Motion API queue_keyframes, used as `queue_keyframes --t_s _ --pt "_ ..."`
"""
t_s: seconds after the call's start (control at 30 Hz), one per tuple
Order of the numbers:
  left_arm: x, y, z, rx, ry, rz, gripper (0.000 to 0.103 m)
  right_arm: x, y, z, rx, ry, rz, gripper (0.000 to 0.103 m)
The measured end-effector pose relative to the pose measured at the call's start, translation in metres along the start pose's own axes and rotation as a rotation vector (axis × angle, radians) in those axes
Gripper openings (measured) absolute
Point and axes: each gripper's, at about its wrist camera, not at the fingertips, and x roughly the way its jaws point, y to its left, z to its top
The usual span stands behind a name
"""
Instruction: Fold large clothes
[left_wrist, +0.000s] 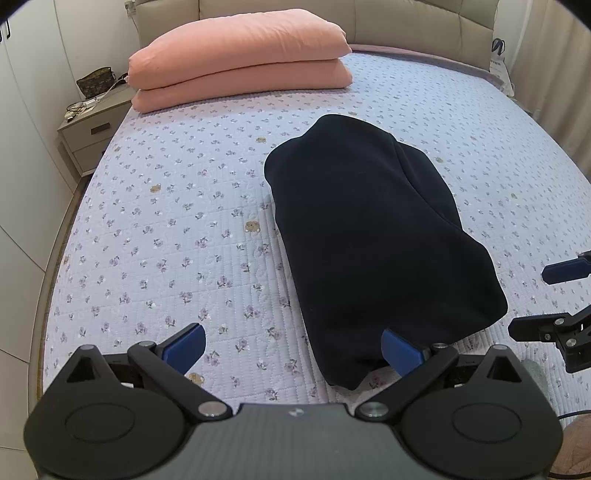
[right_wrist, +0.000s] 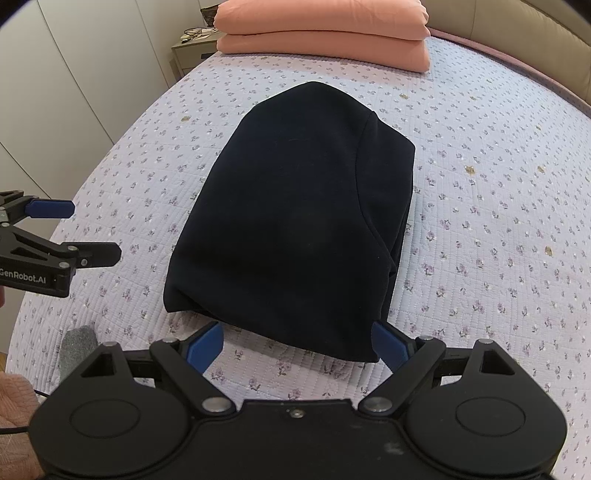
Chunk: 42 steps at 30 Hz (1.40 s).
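Observation:
A dark navy garment lies folded into a thick rectangular bundle on the flowered bed cover. My left gripper is open at the bundle's near left corner, with its right blue fingertip touching the cloth edge. In the right wrist view the same garment fills the middle. My right gripper is open just in front of its near edge and holds nothing. Each gripper shows in the other's view: the right gripper at the right border, the left gripper at the left border.
Two folded salmon-pink quilts are stacked at the head of the bed by the padded headboard. A nightstand with a bag stands left of the bed, next to white wardrobe doors.

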Motion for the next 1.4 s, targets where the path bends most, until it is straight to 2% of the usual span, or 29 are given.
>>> queue_keyframes --t_s 1.4 --pt "0.0036 0.0028 0.0003 -0.005 0.023 -0.023 0.103 0.0005 0.0001 -0.0005 -0.003 0.001 0.000 0.103"
